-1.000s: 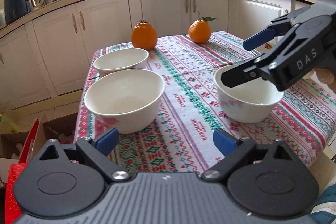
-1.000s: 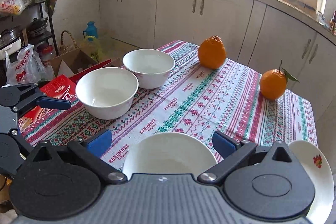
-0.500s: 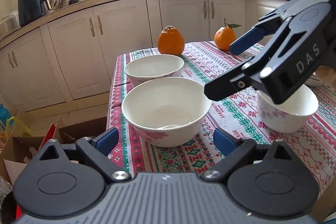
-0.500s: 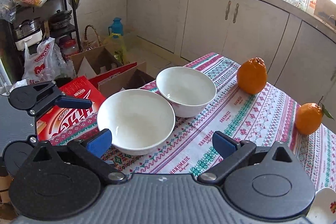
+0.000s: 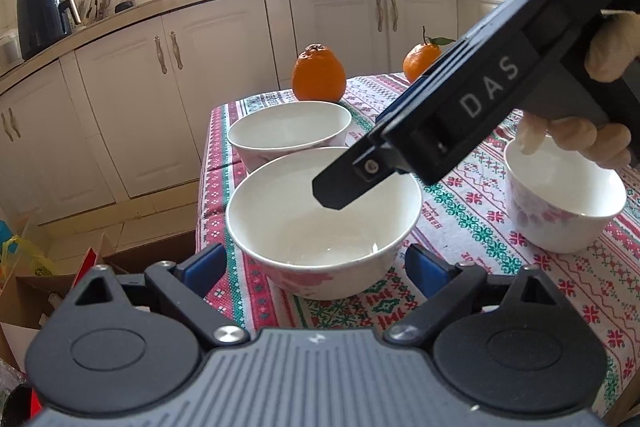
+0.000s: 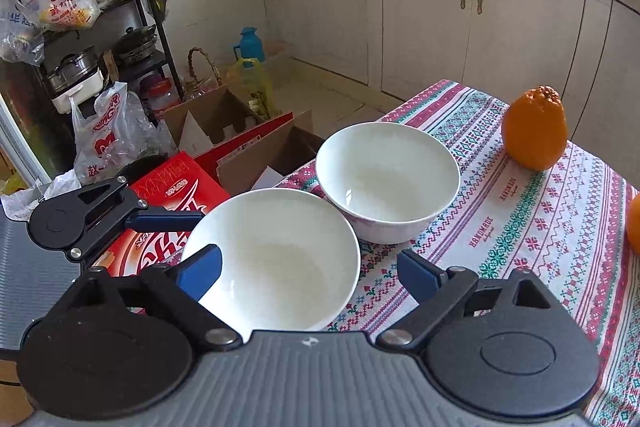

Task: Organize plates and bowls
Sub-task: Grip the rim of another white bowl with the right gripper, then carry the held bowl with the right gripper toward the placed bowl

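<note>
Upper right of the left wrist view: right hand-held gripper (image 6: 310, 271) lettered "DAS", jaws just narrowed yet spread, straddling near bowl (image 6: 276, 259) without visible contact. Left hand-held gripper (image 5: 316, 271) spread, empty. Tablecloth (image 6: 540, 227) printed "HANDMADE".

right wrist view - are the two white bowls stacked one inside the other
No, the near bowl and the far bowl stand side by side on the tablecloth, each empty.
</note>
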The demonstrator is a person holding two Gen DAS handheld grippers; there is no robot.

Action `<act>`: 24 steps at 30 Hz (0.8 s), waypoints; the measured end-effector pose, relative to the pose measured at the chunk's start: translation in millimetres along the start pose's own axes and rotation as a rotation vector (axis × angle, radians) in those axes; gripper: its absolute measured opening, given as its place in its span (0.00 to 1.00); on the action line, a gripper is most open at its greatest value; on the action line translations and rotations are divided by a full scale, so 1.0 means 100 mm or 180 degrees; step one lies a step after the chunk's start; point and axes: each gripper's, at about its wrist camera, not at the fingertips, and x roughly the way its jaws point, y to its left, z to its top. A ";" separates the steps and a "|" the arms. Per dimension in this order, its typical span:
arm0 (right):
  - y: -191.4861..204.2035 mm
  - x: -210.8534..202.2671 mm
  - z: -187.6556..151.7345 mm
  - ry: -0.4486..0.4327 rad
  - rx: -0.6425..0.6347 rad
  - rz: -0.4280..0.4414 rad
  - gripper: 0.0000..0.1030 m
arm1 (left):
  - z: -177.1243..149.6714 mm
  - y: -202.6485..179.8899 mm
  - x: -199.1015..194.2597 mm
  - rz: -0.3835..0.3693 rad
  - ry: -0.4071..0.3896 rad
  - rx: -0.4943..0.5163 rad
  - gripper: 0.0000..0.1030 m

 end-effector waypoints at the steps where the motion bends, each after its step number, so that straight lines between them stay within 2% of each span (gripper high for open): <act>1: 0.00 0.02 0.00 0.0015 0.0000 0.0015 0.90 | 0.01 0.00 0.01 -0.0015 0.0003 -0.0002 0.92; 16: -0.09 0.19 0.02 0.0159 0.0109 0.0247 0.69 | 0.03 0.04 0.07 -0.0081 0.0038 0.0001 0.89; 24: -0.08 0.18 0.02 0.0158 0.0102 0.0262 0.69 | 0.05 0.03 0.07 -0.0109 0.0051 0.0018 0.87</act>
